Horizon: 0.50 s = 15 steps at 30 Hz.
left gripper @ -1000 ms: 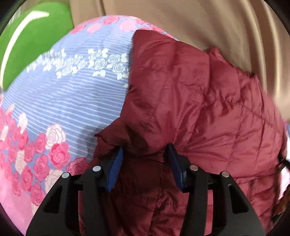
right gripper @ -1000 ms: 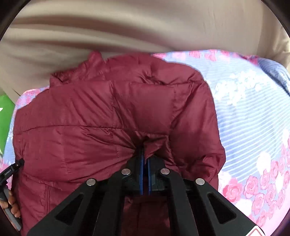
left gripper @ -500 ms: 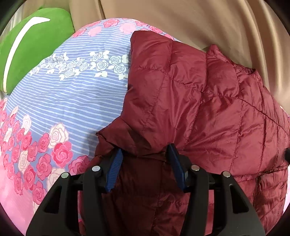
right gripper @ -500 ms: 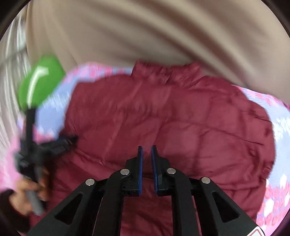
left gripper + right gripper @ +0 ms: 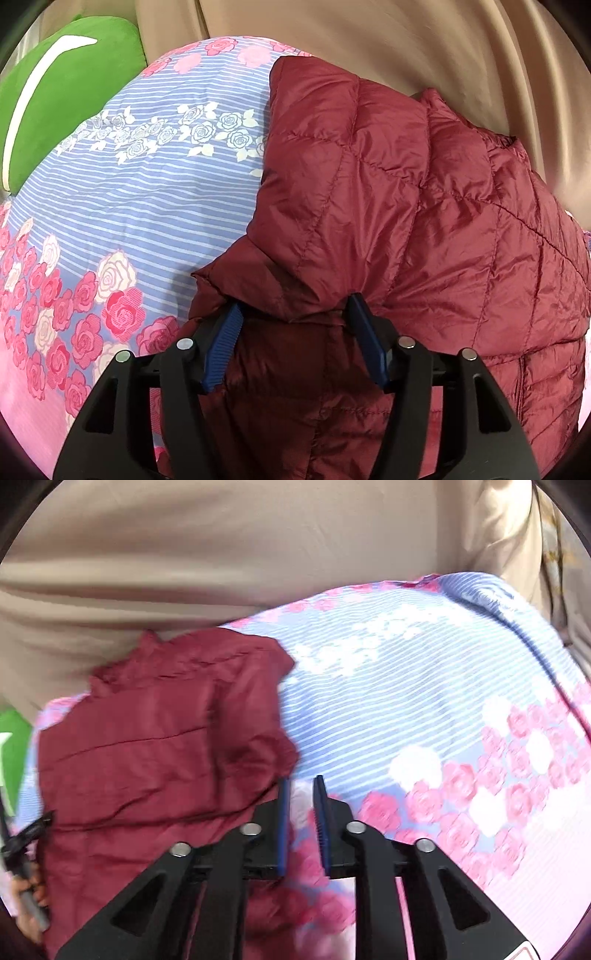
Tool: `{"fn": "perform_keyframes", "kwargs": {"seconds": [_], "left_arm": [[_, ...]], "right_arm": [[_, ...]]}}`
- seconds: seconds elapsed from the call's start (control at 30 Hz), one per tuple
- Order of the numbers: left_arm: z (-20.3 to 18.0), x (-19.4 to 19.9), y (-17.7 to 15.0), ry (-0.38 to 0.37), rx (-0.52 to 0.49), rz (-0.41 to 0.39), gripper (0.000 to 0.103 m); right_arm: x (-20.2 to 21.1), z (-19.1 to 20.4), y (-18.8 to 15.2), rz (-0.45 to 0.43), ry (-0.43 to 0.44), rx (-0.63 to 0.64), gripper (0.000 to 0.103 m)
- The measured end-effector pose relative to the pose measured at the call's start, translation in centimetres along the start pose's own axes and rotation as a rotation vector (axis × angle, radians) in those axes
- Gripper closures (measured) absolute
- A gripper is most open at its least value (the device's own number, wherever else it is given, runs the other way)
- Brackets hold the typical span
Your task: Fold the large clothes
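Observation:
A dark red quilted puffer jacket (image 5: 406,203) lies on a flowered blue and pink bedsheet (image 5: 147,206), with one side folded over its body. My left gripper (image 5: 294,302) stays at the jacket's near edge. Its jaws are opening, and the bunched fold sits loosely between the blue pads. In the right wrist view the jacket (image 5: 155,746) lies to the left. My right gripper (image 5: 301,780) hovers over the bare bedsheet (image 5: 424,701) just past the jacket's right edge. Its jaws are opening with nothing between them.
A green pillow (image 5: 55,92) lies at the far left of the bed. Beige curtain folds (image 5: 221,554) hang behind the bed. A hand (image 5: 26,893) on a handle shows at the left edge of the right wrist view.
My right gripper let go of the jacket, swung right off it over the sheet, and its jaws parted. My left gripper's jaws widened a little in place.

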<state>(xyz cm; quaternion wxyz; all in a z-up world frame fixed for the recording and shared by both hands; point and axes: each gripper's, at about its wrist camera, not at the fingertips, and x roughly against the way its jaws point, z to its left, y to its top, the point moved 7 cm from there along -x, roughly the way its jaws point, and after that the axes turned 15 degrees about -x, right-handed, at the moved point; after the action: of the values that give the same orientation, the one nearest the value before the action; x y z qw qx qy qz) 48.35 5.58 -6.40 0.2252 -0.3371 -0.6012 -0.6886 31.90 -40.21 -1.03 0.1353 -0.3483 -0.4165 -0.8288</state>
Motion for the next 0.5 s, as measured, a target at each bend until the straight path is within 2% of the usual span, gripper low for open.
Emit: {"fn": "perform_keyframes", "kwargs": {"seconds": [0.03, 0.07, 0.13, 0.2, 0.23, 0.27, 0.3, 0.33, 0.47, 0.5], "left_arm": [[-0.1, 0.1, 0.0, -0.002, 0.0, -0.001, 0.043], [-0.1, 0.2, 0.0, -0.002, 0.003, -0.001, 0.041], [0.0, 0.3, 0.0, 0.0, 0.011, 0.001, 0.041], [0.1, 0.2, -0.2, 0.001, 0.012, 0.002, 0.041], [0.1, 0.2, -0.2, 0.01, 0.013, 0.003, 0.041], [0.2, 0.4, -0.2, 0.014, 0.012, 0.004, 0.04], [0.2, 0.4, -0.2, 0.017, 0.013, 0.005, 0.04], [0.2, 0.5, -0.2, 0.02, 0.015, 0.005, 0.04], [-0.1, 0.5, -0.2, 0.032, 0.005, 0.011, 0.04], [-0.3, 0.5, -0.2, 0.034, -0.002, 0.014, 0.039]], "right_arm": [[0.4, 0.5, -0.3, 0.012, 0.032, 0.002, 0.06], [0.4, 1.5, -0.6, 0.023, 0.067, 0.012, 0.05], [-0.3, 3.3, -1.5, 0.036, 0.096, 0.043, 0.048], [-2.4, 5.5, -2.3, 0.068, 0.09, 0.091, 0.048], [-3.9, 6.5, -2.6, 0.088, 0.062, 0.114, 0.053], [-4.5, 6.8, -2.8, 0.092, 0.027, 0.134, 0.078], [-4.7, 7.3, -2.9, 0.079, 0.004, 0.147, 0.096], [-4.4, 8.0, -2.4, 0.056, 0.007, 0.149, 0.1], [1.9, 10.7, 0.2, -0.143, 0.179, 0.13, 0.101], [1.4, 10.2, 0.4, -0.151, 0.158, 0.134, 0.101]]}}
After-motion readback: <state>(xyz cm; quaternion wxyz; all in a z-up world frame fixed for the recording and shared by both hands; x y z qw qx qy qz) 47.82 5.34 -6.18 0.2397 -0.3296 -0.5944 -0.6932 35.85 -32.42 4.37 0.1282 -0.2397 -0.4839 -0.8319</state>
